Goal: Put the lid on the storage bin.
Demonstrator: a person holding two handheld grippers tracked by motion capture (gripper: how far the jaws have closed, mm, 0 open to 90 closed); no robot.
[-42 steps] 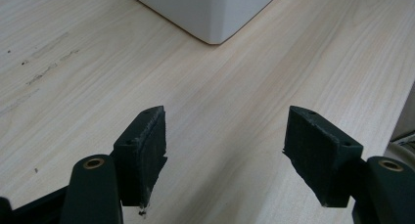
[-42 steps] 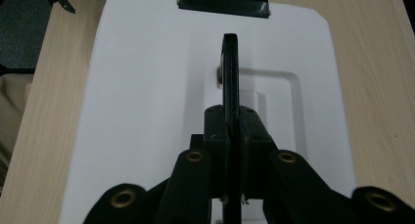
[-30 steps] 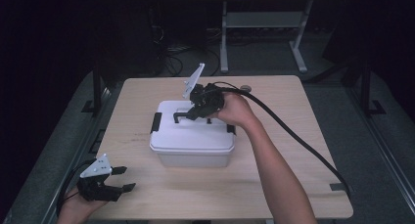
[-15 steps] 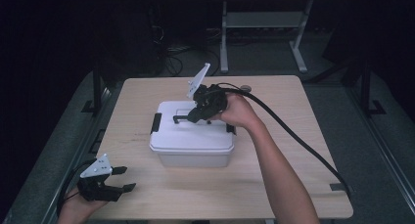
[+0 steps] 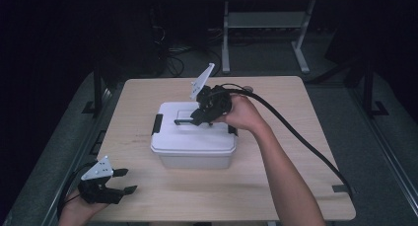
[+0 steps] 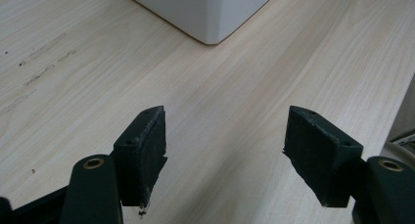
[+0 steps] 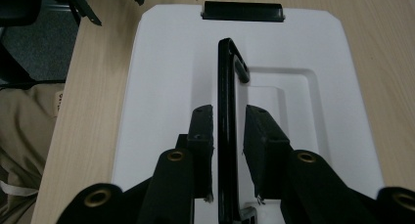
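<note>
At the centre of the counter (image 5: 296,186) stands a white lidded box (image 5: 193,142) with a black carrying handle (image 7: 226,116) raised on edge over the lid's shallow recess and a black latch (image 5: 157,123) at the box's 9 o'clock end. Around that handle sits the right gripper (image 5: 199,115): in the right gripper view its two pads flank the handle bar, one on each side, with slim gaps showing, so the bar lies between them without being pressed; the jaws have just been opening. The right hand (image 5: 241,112) reaches in from the box's 3 o'clock side, forearm running down toward 5 o'clock, the gripper pointing toward 9 o'clock across the lid, its grey plate tilted upward and its cable trailing off toward 4 o'clock. Well apart, at the counter's 7 o'clock corner, the left gripper (image 5: 123,181) rests low over bare wood, released, jaws spread wide with nothing between them, pointing toward 3 o'clock; the box's corner shows ahead of it in the left gripper view.
</note>
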